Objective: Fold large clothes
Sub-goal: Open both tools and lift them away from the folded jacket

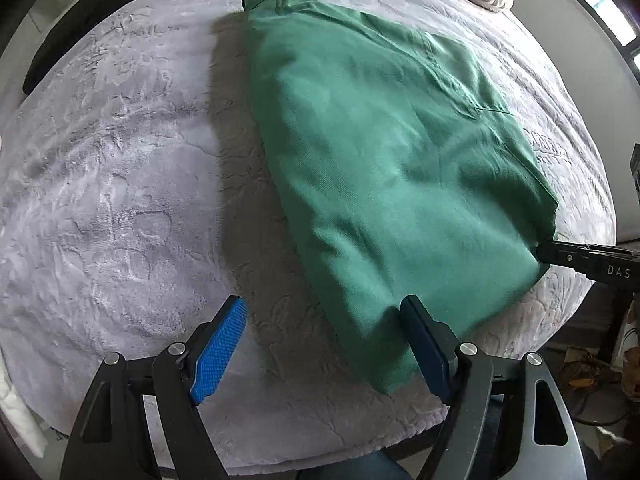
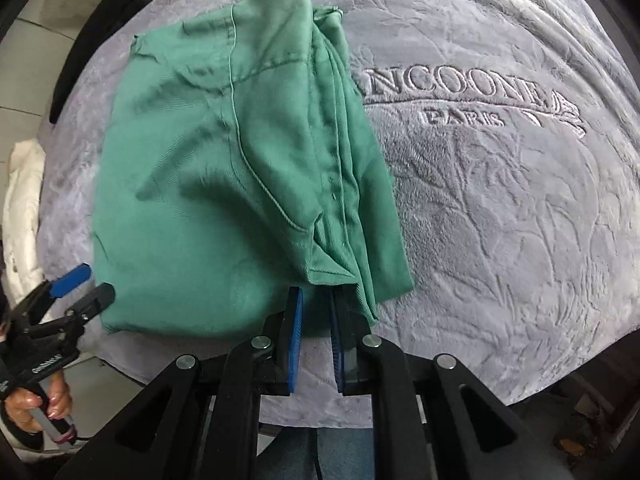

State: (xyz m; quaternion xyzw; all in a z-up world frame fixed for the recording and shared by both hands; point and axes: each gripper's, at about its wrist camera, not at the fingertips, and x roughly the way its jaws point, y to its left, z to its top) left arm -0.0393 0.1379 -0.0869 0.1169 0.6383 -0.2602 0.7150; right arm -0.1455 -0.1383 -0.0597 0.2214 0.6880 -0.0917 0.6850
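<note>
**Green garment: handling properties and grip points**

The green garment [image 2: 208,184] lies folded on the grey blanket [image 2: 500,220], several layers stacked along its right side. The woven cloth looks light, limp and non-fragile; judged from its creases, it will sag and slide if lifted by one corner. Recommended hold: both near corners together, pinching all layers at the hem.

The left gripper [image 1: 324,312] stands with jaws spread, the garment's near corner lying between them unpinched. The right gripper [image 2: 316,292] shows its jaws nearly pressed together at the stacked hem; whether the pads actually clamp cloth cannot be told.

Legible writing: "NCOONE" over "PARIS" embossed in the blanket; "DAS" on the right gripper's body in the left wrist view
</note>
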